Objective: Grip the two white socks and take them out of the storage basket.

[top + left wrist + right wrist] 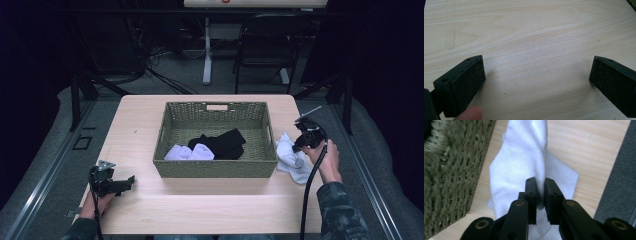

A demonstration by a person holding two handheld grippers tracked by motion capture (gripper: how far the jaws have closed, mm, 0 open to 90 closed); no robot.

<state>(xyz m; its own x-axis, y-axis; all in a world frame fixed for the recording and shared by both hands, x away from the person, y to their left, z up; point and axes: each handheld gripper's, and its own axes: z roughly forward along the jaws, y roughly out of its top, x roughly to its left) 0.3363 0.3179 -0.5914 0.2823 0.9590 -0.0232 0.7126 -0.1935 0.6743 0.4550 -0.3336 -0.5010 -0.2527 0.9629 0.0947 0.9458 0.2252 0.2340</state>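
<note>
Pale wood table [200,210] stands on grey carpet in a dark room, with a woven basket [215,169] at its centre holding white and black socks. From the high view, the left gripper [129,181] rests at 8 o'clock, the right gripper [300,145] at 3 o'clock over a white sock [290,157] just beside the basket.

Left gripper view: jaws stand wide apart over bare wood, holding nothing.

Right gripper view: jaws pinch the white sock [524,165], almost closed on a fold; its long axis runs toward 12 o'clock, along the basket wall [451,170].
</note>
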